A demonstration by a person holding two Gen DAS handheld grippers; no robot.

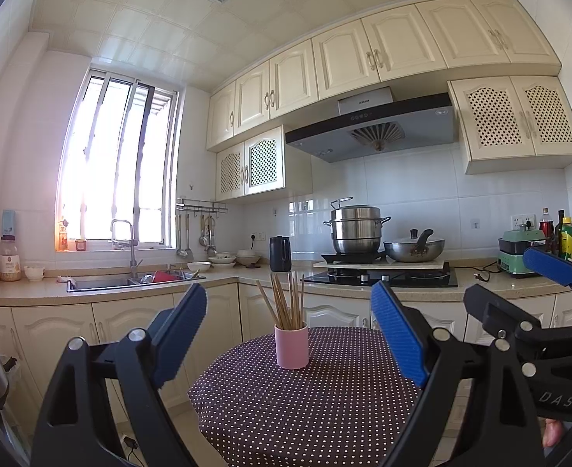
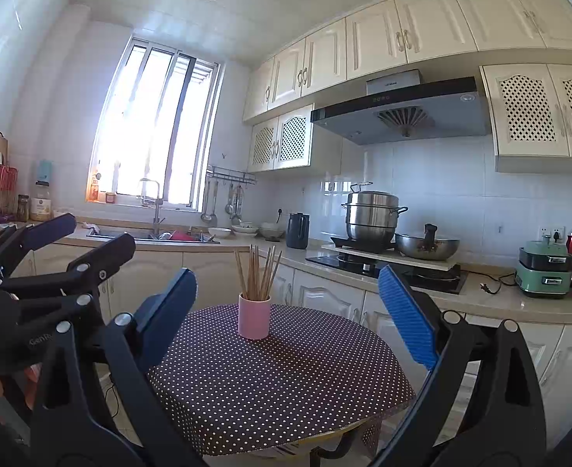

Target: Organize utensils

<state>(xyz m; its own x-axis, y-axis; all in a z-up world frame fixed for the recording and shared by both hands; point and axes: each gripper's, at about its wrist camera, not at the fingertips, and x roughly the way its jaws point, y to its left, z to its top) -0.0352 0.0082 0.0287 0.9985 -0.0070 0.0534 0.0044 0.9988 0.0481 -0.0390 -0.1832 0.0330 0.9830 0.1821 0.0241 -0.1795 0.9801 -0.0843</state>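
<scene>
Hovering side by side above the near edge of the bench, both tools were empty: the left gripper (image 1: 287, 334) stood with its blue-padded jaws spread wide and nothing between them, and the right gripper (image 2: 287, 311) was splayed just as far, likewise holding nothing. Each was aimed at the same target, so that the cup showed in the gap between the jaws in both wrist views.

Ahead of them the pale pink cylindrical cup (image 1: 291, 345) stood upright toward the far side of the round bench covered in a dark brown white-dotted cloth (image 1: 309, 408). A bundle of thin wooden chopsticks (image 1: 286, 300) sat in it, tips fanned outward above the rim. No loose utensil showed on the cloth, so the chopsticks already lay gathered in the cup; the scene would suit a tidy-up that was finished as well as one about to draw them out for sorting.

Any grasp there would have called for care, I judged: the sticks were slender and splayed, so closing on one low near the rim would have steadied it, and the light cup might have tipped unless the other gripper braced it.
</scene>
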